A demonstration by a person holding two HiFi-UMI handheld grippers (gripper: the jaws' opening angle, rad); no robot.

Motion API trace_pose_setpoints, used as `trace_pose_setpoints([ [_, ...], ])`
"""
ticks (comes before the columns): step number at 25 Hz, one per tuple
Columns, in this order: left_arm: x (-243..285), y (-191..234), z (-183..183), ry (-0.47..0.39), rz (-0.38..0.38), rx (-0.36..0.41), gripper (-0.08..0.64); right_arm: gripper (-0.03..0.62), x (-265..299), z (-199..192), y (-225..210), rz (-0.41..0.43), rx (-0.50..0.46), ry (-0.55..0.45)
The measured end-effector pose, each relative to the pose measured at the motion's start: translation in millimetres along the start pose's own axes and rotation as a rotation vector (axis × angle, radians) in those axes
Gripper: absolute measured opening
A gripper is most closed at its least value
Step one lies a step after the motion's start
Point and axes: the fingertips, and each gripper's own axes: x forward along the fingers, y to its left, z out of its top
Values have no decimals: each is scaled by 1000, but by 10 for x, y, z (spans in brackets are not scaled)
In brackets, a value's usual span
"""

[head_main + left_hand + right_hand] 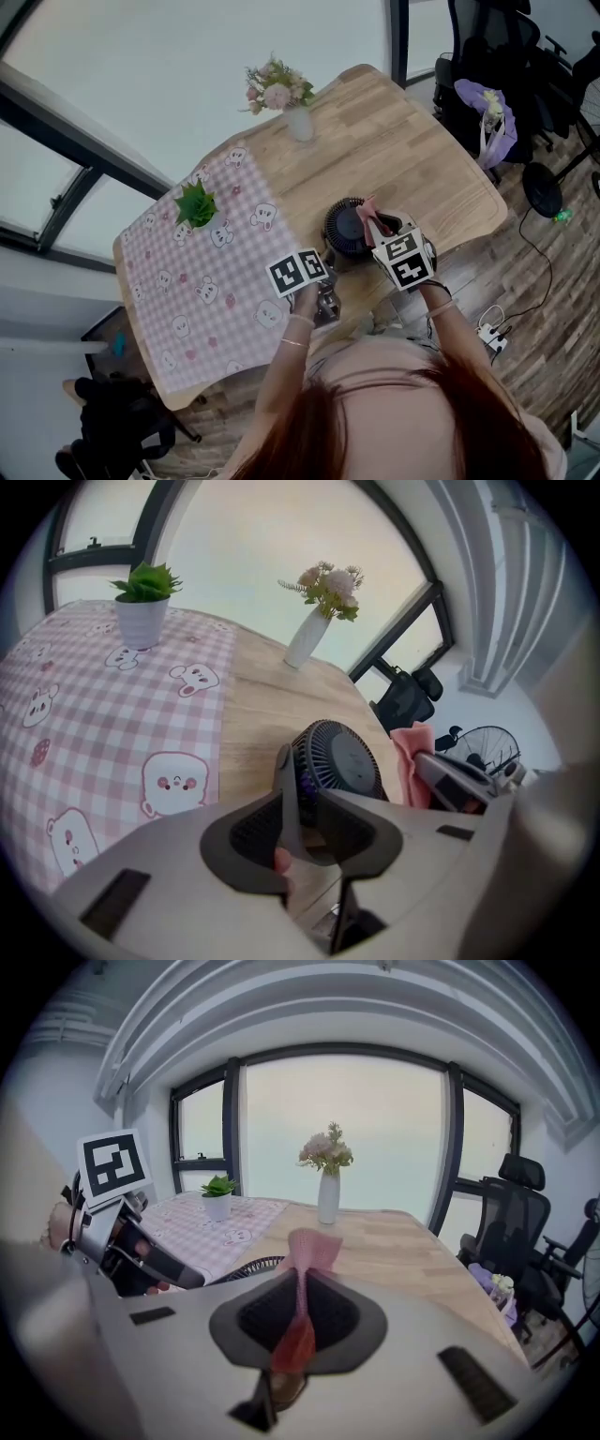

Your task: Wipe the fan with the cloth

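While both grippers are meeting at it, the fan (347,228): standing on bare wood near the table's (394,150) near edge, just off the tablecloth's (187,291) right edge, round dark grille tilting upward.
Left gripper (298,806): jaws clamping the fan's grey frame bar.
Right gripper (298,1309): jaws pinching a pink cloth (309,1246), its free end sticking up past the tips.
Cloth position: hanging at the fan's right rim; actual contact is hard to tell.
Marker cubes (298,272): showing black-and-white square patterns.
Tablecloth: pink check carrying cartoon bear faces, covering the table's left half.
Potted plant (195,204): sitting on the tablecloth near its far edge.
Flower vase (298,122): standing on bare wood at the table's far edge.
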Motion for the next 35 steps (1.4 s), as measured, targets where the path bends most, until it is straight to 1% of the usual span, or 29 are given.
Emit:
trace_pose_setpoints([
  [3,-104,-61,6,-35,2,72,107,25,-132,42,-34,-12,29,-45],
  [6,-208,-175,25,-72,-21,126,98,25,-252,97,-51,-2,63,-88],
  [8,-280,-250,31,-94,-36,151,98,25,-331,116,-43,4,71,-104],
  [12,-416,-364,-5,-146,-40,217,95,25,-524,101,-18,4,69,-140],
  [16,-545,-481,-66,-187,-54,241,83,25,-721,123,7,17,84,-194],
  [19,-633,-544,-140,-219,-56,256,74,25,-841,116,44,35,60,-223],
  [23,-774,-651,-233,-267,-49,294,67,24,-1002,77,64,42,34,-248],
  [26,-881,-724,-281,-314,-44,317,61,25,-1133,92,102,76,28,-286],
  [29,-990,-771,-325,-359,-33,323,52,25,-1269,127,141,111,25,-332],
  [32,-1088,-830,-356,-393,-42,332,46,25,-1384,151,150,114,21,-363],
  [35,-1179,-899,-370,-423,-52,364,41,25,-1464,146,148,112,25,-380],
])
